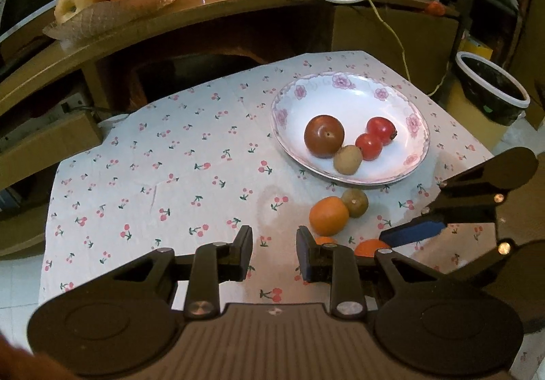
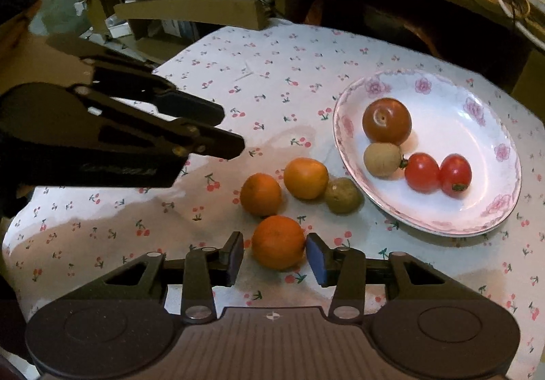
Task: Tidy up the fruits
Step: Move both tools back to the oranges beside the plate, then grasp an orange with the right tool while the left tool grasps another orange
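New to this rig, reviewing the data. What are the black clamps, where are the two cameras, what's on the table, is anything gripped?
No robot: a person carries two hand-held grippers, with a fisheye camera on each looking along its fingers. The left wrist view shows the left gripper open over bare cloth. The right wrist view shows the right gripper open around an orange, not yet clamped. On the tablecloth lie two more oranges and a kiwi. The plate holds four small fruits.

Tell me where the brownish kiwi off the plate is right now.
In the right wrist view the kiwi lies on the tablecloth, touching an orange, beside the plate rim.
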A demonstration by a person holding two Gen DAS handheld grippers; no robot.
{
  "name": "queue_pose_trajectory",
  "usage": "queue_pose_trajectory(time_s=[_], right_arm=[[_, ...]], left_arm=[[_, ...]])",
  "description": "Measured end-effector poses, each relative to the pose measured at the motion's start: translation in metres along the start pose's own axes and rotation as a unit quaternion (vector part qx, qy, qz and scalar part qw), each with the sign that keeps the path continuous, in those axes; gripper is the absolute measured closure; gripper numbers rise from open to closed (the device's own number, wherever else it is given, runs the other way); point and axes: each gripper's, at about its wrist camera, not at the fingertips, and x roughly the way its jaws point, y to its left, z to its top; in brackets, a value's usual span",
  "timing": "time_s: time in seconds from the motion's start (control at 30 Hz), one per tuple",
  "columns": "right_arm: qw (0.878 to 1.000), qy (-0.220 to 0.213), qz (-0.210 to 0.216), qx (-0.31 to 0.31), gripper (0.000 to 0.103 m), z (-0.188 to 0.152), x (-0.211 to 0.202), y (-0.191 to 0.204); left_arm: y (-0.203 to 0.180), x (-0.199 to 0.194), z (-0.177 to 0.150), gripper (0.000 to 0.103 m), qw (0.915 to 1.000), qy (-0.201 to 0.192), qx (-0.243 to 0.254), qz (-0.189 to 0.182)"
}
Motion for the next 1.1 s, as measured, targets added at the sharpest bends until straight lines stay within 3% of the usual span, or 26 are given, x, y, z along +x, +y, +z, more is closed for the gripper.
queue_pose_trajectory(time_s=[0.07, 0.53, 1.1], right_arm=[[1.000, 0.007, 0.001, 0.007, 0.068, 0.000, 0.002, -0.002], [0.999, 0.004, -0.017, 0.032, 0.069, -0.014, -0.017, -0.026], [0.999, 0.009, -0.033, 0.038, 0.069, -0.021, -0.022, -0.037]], left_arm=[[0.000, 0.001, -0.001, 0.069, 1.0000, 0.003, 0.000, -0.004], [-0.025, 0.021, -0.006, 0.069, 0.9981, 0.038, 0.027, -0.040], [-0.032, 0.039, -0.008, 0.067, 0.9982, 0.051, 0.025, -0.021]])
